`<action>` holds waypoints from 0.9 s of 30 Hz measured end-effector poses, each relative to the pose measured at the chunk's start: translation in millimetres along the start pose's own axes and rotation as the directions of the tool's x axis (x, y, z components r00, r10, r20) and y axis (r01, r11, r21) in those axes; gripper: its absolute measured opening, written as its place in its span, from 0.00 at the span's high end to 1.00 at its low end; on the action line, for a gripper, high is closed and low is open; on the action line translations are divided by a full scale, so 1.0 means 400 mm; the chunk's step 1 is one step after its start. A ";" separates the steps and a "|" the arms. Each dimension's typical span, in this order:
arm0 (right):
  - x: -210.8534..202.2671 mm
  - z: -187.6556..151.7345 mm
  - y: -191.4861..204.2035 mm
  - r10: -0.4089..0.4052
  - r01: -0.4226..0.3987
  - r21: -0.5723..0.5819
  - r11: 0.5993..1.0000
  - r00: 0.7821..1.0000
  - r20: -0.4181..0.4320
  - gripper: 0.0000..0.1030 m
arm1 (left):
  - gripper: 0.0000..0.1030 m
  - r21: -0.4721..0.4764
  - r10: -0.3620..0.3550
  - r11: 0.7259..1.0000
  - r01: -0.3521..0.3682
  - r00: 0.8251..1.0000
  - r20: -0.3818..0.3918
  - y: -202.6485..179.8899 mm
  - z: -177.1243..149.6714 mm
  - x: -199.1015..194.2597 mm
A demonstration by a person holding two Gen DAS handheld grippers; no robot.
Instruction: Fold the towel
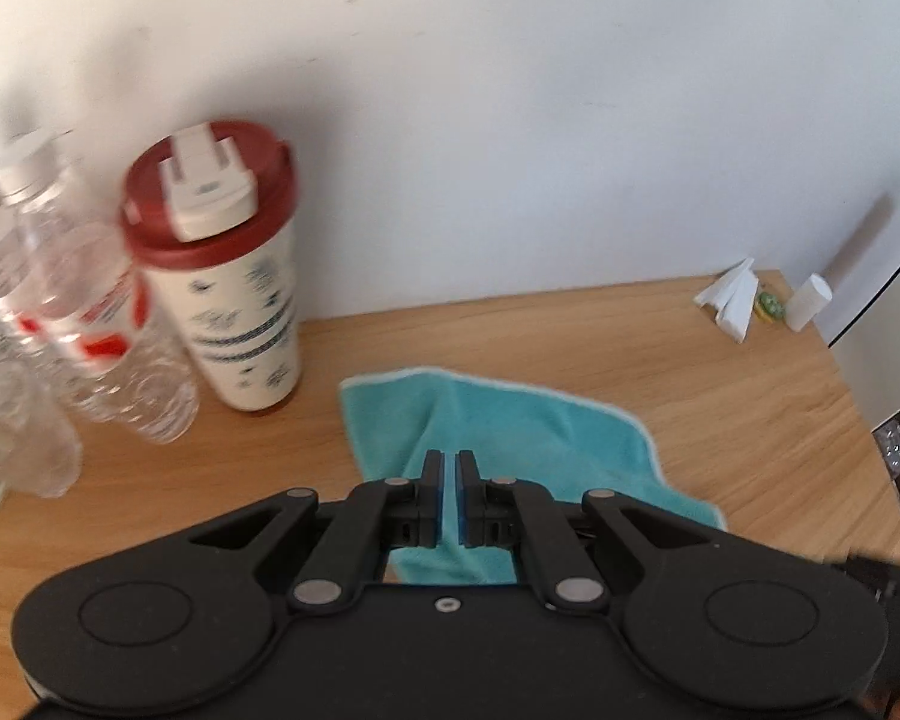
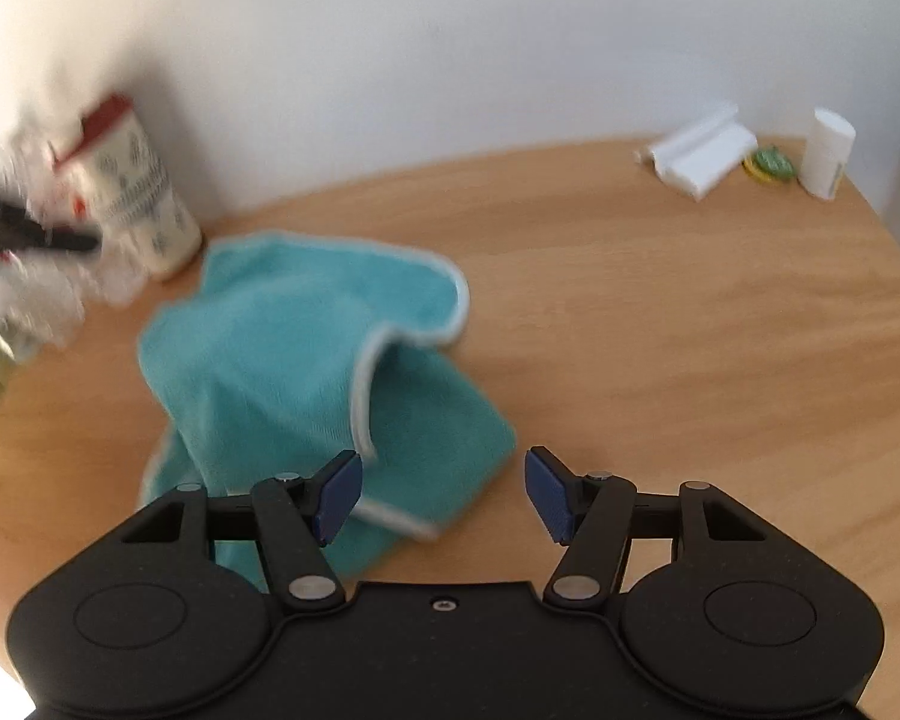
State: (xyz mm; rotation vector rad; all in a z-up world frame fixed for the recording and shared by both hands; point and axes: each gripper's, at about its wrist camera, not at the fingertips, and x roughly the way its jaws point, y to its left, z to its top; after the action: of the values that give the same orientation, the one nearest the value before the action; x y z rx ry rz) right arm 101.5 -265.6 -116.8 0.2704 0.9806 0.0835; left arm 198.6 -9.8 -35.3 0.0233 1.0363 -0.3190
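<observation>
Teal towel [image 2: 282,348], white trim; cream tumbler [image 1: 243,312], red lid, dark print.

Wood-grain counter [image 1: 570,336] against white wall [image 1: 510,120]. At left: cream tumbler [image 1: 240,300] with dark print, upright, red lid [image 1: 210,192] with white flip spout. Just beside it, cluster of clear plastic water bottles [image 1: 78,324], white caps, red labels, blurred. Far right corner: folded white paper piece [image 2: 699,156], small green-yellow object [image 2: 768,163] just beside it, then upright white cylindrical container [image 2: 828,153].
</observation>
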 end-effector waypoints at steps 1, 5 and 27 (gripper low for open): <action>0.003 0.012 -0.001 0.012 -0.012 0.012 1.000 1.000 0.013 0.37 | 0.96 0.000 0.001 1.000 -0.001 1.000 -0.001 0.000 -0.003 -0.003; 0.041 0.046 -0.006 0.087 -0.087 0.082 0.993 0.996 0.003 0.37 | 0.92 0.005 -0.006 1.000 0.006 1.000 -0.017 -0.001 -0.009 -0.007; -0.009 -0.072 0.352 0.340 -0.286 -0.557 0.780 0.940 -0.008 0.97 | 0.31 0.017 -0.171 0.984 0.179 0.962 -0.212 -0.059 -0.040 0.057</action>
State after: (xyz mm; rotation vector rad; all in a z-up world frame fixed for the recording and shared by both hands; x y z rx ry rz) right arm 82.8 -125.1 -92.0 -0.1020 0.7694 0.6503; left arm 189.2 -35.2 -59.7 -0.0024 1.2449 -0.5049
